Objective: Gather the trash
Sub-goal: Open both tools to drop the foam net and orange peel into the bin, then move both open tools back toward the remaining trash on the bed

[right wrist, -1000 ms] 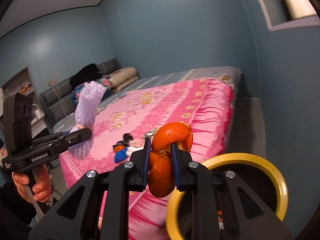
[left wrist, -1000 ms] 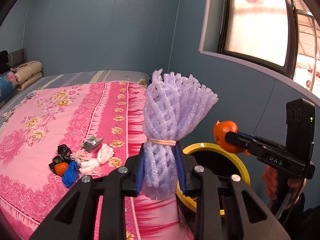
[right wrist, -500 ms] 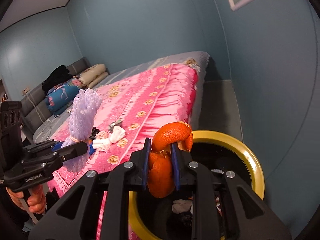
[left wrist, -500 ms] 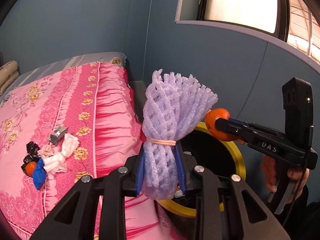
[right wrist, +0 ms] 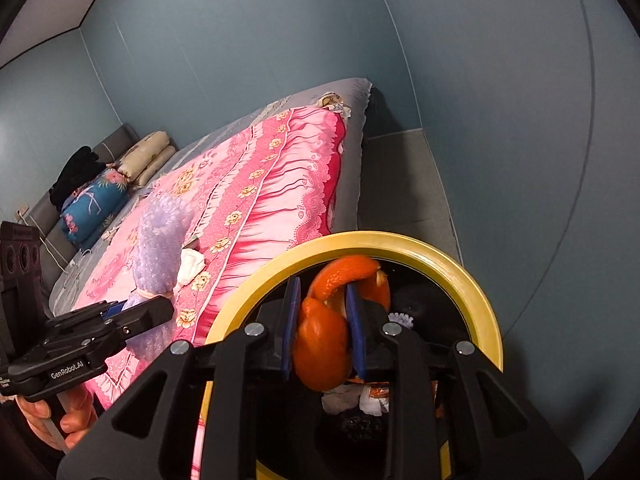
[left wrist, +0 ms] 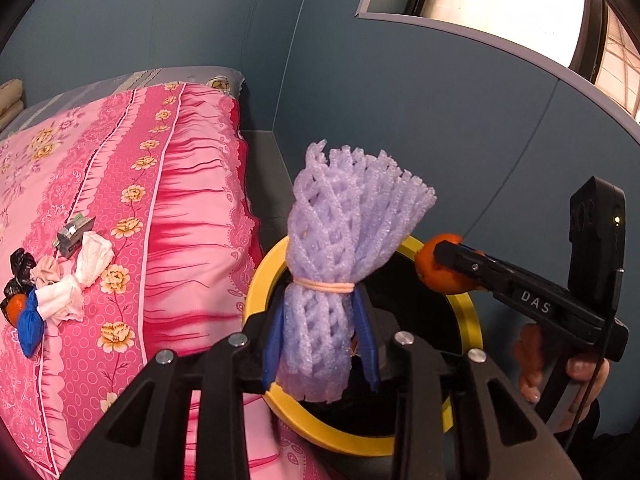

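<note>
My left gripper (left wrist: 320,340) is shut on a purple foam fruit net (left wrist: 344,248) tied with a rubber band, held over the near rim of a black trash bin with a yellow rim (left wrist: 256,288). My right gripper (right wrist: 322,336) is shut on an orange peel (right wrist: 324,340) and holds it above the bin's opening (right wrist: 476,300). The right gripper with the peel (left wrist: 436,268) shows over the bin's far side in the left wrist view. The left gripper with the net (right wrist: 160,240) shows at the left in the right wrist view.
A bed with a pink flowered cover (left wrist: 132,208) stands left of the bin. More trash lies on it: white tissues (left wrist: 80,276), a blue wad (left wrist: 30,324), black scraps (left wrist: 20,264), a small grey box (left wrist: 74,232). A blue-grey wall (left wrist: 440,140) is close behind the bin.
Both grippers have swung right from the bed to the bin and lowered. The net and the peel now hang over the bin's opening. Both stay gripped.
</note>
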